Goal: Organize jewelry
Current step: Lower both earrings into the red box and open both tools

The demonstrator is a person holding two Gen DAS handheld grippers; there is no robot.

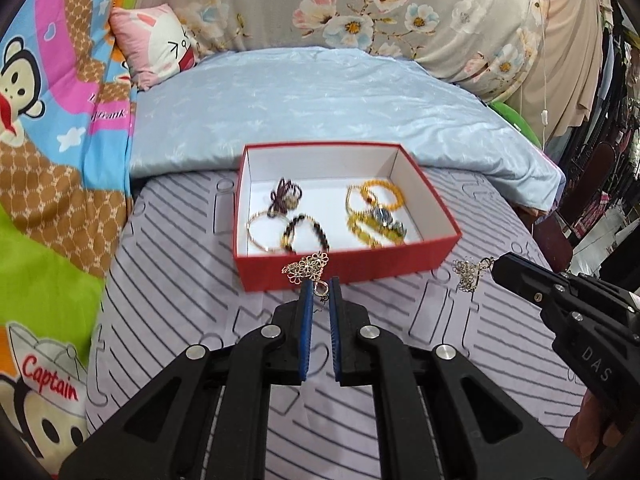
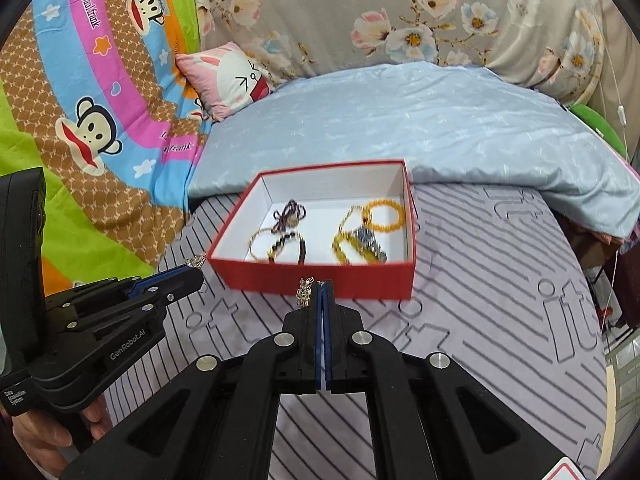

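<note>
Black "GenRobot.AI" left gripper (image 2: 196, 266), "DAS" right gripper (image 1: 496, 268)

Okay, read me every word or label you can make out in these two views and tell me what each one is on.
"Captain": cartoon monkey blanket.
"Daul frank": the same blanket, on its pink band.
"DAS": side of the right gripper.
"GenRobot.AI": side of the left gripper.
"Data Acquisition System": small label on the left gripper's body.
"it": large outlined letters on the striped bedsheet.
Other blanket lettering is too blurred to read.
</note>
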